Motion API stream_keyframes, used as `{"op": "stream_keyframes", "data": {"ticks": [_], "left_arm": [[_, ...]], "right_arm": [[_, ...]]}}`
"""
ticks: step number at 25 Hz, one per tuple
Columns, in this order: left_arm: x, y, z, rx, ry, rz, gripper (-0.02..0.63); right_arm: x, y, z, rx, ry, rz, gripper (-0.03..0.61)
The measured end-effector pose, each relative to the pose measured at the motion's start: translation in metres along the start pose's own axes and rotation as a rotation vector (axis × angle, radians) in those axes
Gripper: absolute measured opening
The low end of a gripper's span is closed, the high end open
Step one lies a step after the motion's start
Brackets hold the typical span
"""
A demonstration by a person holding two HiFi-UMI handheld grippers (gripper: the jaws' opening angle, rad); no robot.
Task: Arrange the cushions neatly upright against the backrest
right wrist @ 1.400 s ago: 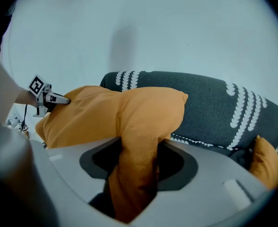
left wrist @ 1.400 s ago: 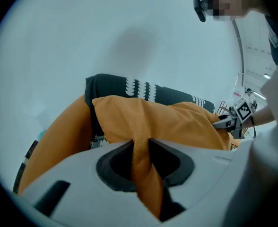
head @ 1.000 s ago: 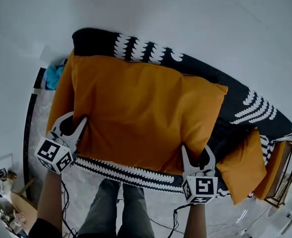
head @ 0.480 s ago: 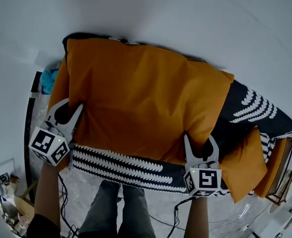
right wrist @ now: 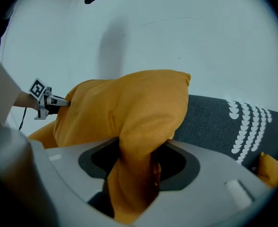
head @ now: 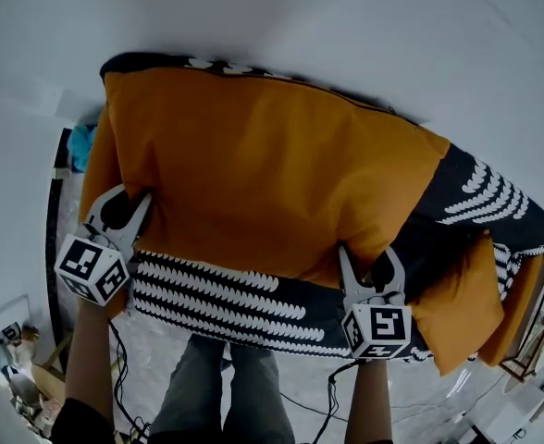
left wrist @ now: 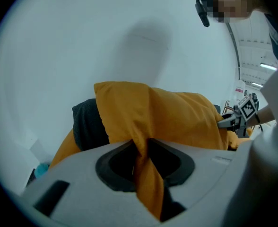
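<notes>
Cushion (head: 263, 174), large, plain orange and softly creased, rises ahead of both jaw sets, in front of the black, white-patterned sofa (head: 226, 294) backrest. Left hand-held gripper (head: 131, 206) is nearly closed, pinching a thin fold at its lower corner. Right hand-held gripper (head: 369, 265) stands wider, clamped on a thick fold.

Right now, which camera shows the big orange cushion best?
The head view: the orange cushion shows nearly whole there, edge to edge, over the patterned sofa. Each gripper view shows only one bunched corner up close and a foreshortened side.
</notes>
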State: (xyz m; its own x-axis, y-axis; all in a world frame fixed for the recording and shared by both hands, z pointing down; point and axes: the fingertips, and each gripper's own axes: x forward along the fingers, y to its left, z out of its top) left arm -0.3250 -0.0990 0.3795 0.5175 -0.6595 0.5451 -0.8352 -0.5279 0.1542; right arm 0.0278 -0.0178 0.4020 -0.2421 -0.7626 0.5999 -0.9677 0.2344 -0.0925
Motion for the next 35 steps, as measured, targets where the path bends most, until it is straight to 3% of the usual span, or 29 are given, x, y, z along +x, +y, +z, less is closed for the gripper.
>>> {"op": "stream_keyframes", "data": {"ticks": [10, 20, 24, 28, 35], "left_arm": [[0.031, 0.005, -0.024, -0.024, 0.05, 0.007, 0.094], [0.023, 0.052, -0.061, -0.097, 0.038, 0.006, 0.116], [0.038, 0.047, -0.057, -0.118, 0.051, 0.013, 0.134], [0.05, 0.039, -0.049, -0.077, 0.047, 0.041, 0.165], [0.038, 0.028, -0.058, -0.097, 0.038, 0.063, 0.213]], "right_arm": [[0.031, -0.017, -0.025, 0.004, 0.063, -0.01, 0.272], [0.06, 0.02, -0.041, 0.004, 0.103, -0.026, 0.305], [0.062, 0.004, -0.037, 0.004, 0.123, -0.023, 0.316], [0.065, -0.017, -0.046, 0.023, 0.096, -0.02, 0.338], [0.045, -0.024, -0.063, 0.038, 0.095, -0.04, 0.377]]}}
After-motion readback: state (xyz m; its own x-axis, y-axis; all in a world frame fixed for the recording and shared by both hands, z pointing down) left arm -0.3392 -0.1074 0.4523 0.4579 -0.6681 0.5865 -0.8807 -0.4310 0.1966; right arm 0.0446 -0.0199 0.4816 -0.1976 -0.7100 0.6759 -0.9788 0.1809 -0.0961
